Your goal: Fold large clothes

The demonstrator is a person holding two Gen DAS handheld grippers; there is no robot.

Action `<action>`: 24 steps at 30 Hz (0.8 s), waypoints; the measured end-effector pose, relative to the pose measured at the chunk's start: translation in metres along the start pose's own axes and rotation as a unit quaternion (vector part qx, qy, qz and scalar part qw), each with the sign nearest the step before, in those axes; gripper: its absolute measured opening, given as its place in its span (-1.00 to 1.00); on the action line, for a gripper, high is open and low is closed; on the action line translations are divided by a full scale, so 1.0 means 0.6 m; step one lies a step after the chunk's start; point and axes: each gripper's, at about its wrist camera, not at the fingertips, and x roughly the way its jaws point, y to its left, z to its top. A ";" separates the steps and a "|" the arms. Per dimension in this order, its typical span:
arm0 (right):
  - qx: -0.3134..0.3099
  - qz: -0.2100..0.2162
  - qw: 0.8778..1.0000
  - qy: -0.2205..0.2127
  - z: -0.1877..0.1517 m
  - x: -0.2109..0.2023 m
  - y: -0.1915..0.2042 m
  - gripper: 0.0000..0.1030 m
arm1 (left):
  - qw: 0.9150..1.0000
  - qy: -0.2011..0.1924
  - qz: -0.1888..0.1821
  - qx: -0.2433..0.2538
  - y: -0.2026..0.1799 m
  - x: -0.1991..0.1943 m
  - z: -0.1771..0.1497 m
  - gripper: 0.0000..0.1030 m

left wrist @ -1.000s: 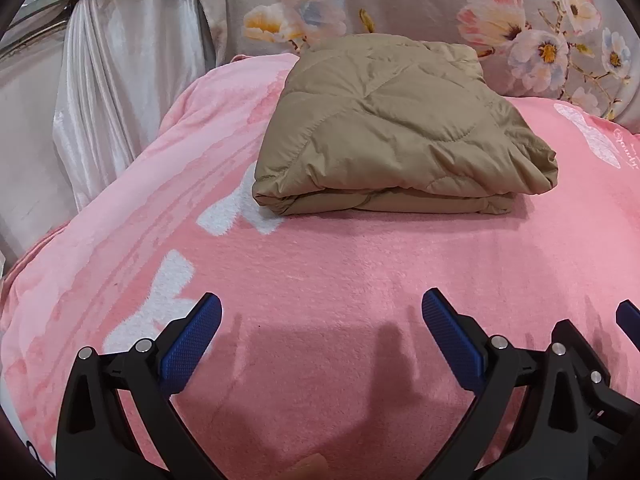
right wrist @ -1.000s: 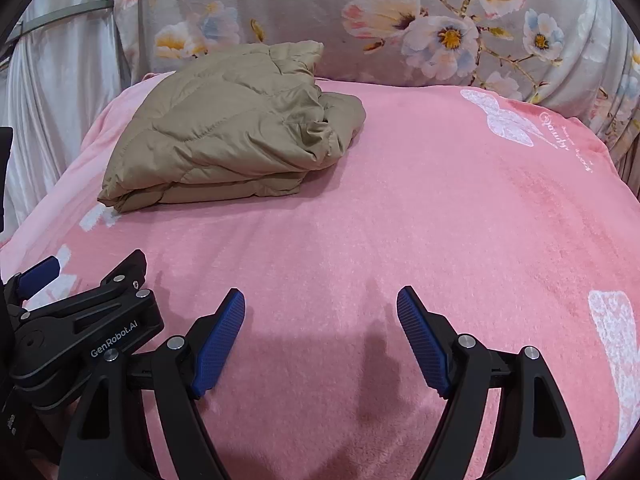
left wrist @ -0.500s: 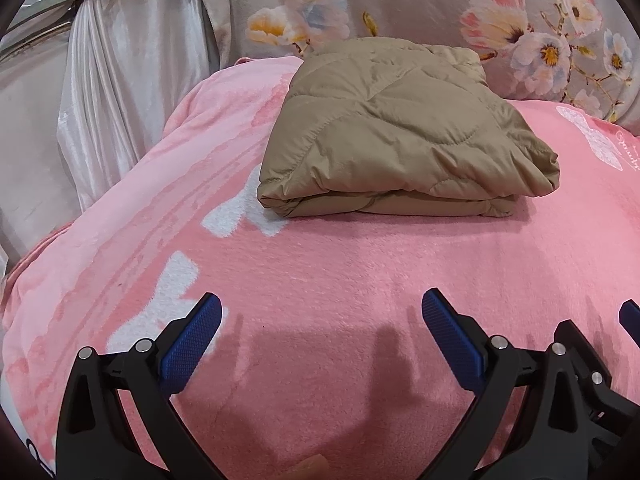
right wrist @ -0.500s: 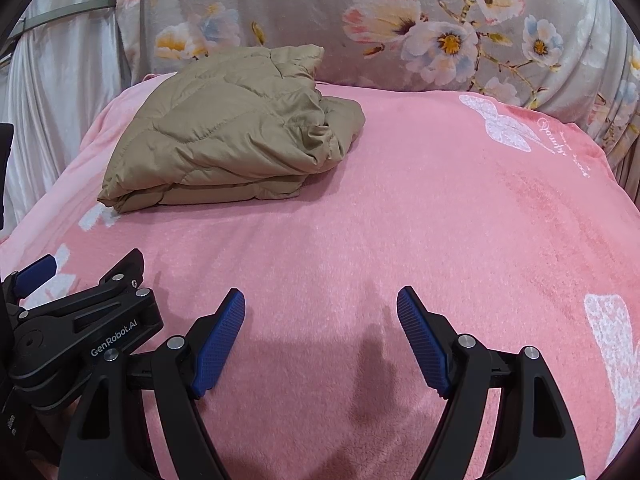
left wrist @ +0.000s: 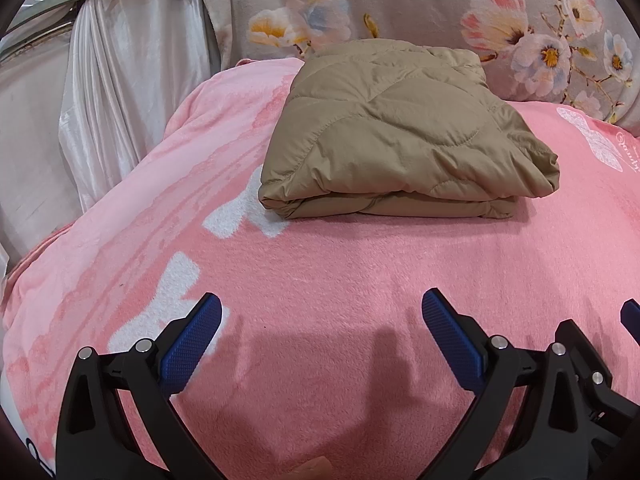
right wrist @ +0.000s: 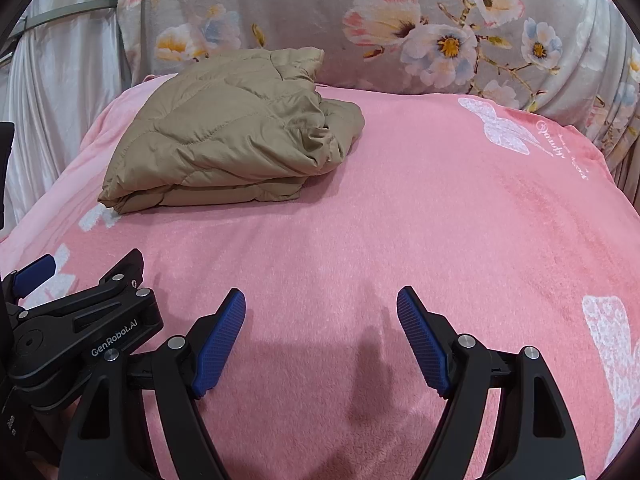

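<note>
A tan quilted jacket (left wrist: 400,140) lies folded into a thick stack on the pink blanket (left wrist: 340,280), toward the far side of the bed. From the right wrist view the same jacket (right wrist: 228,136) sits at the far left. My left gripper (left wrist: 322,312) hovers open over bare blanket, well short of the jacket, with nothing between its blue pads. Beside it, my right gripper (right wrist: 320,304) is open too, above the blanket and empty. The left gripper's black body (right wrist: 80,320) shows at the right wrist view's lower left.
A grey floral cushion (right wrist: 400,28) backs the bed behind the jacket. White satin drapery (left wrist: 112,80) hangs at the left, past the blanket's edge. The blanket (right wrist: 460,220) stretches bare to the right of the jacket, with white butterfly prints (right wrist: 500,126).
</note>
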 end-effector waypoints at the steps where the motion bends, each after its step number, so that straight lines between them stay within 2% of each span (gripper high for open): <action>1: 0.000 0.000 1.000 0.000 0.000 0.000 0.000 0.48 | 1.000 0.000 0.000 0.000 0.000 0.000 0.000 0.90; 14: -0.001 0.000 1.000 0.000 0.000 -0.001 0.000 0.48 | 1.000 0.000 0.000 0.000 0.000 0.000 0.000 0.88; 24: -0.003 -0.001 1.000 0.000 0.000 -0.001 0.000 0.46 | 1.000 -0.001 -0.003 0.005 -0.004 -0.002 0.003 0.78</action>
